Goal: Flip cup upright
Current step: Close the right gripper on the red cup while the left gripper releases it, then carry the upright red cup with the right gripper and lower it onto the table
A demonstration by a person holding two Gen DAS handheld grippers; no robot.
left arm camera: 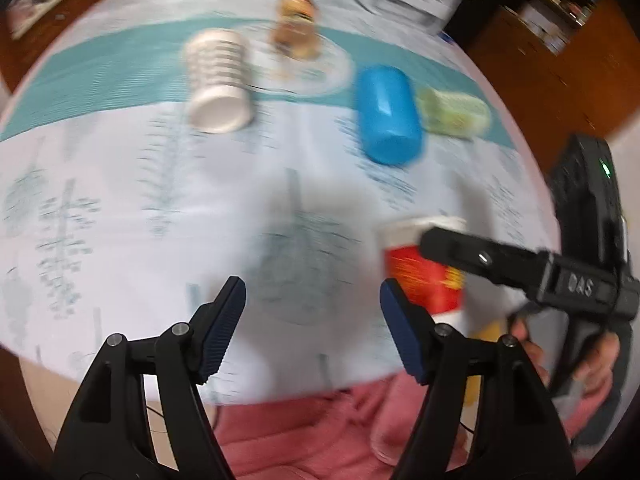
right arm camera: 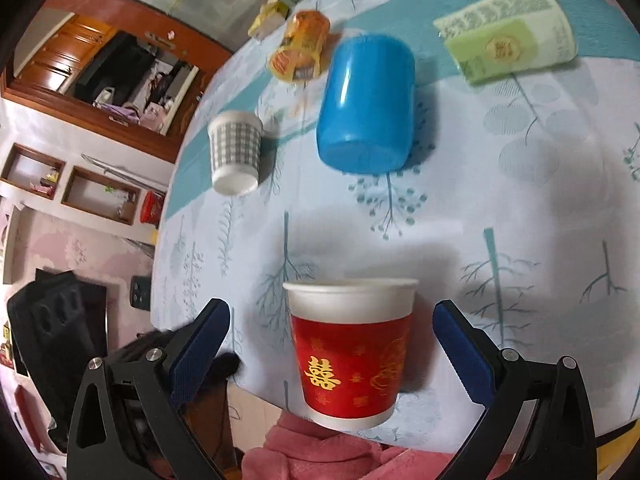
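A red paper cup [right arm camera: 352, 356] with gold characters and a white rim stands upright near the table's front edge, between the spread fingers of my right gripper [right arm camera: 332, 344], which is open and not touching it. In the left wrist view the same cup [left arm camera: 428, 276] shows at the right, partly hidden by a finger of the right gripper [left arm camera: 472, 256]. My left gripper [left arm camera: 312, 304] is open and empty over the tablecloth, left of the cup.
A blue cup [right arm camera: 366, 108] and a white ribbed cup [right arm camera: 236, 152] lie on their sides further back, with a green patterned cup [right arm camera: 508, 36] and an orange packet [right arm camera: 302, 50]. The table edge [right arm camera: 256, 392] and pink clothing are close below.
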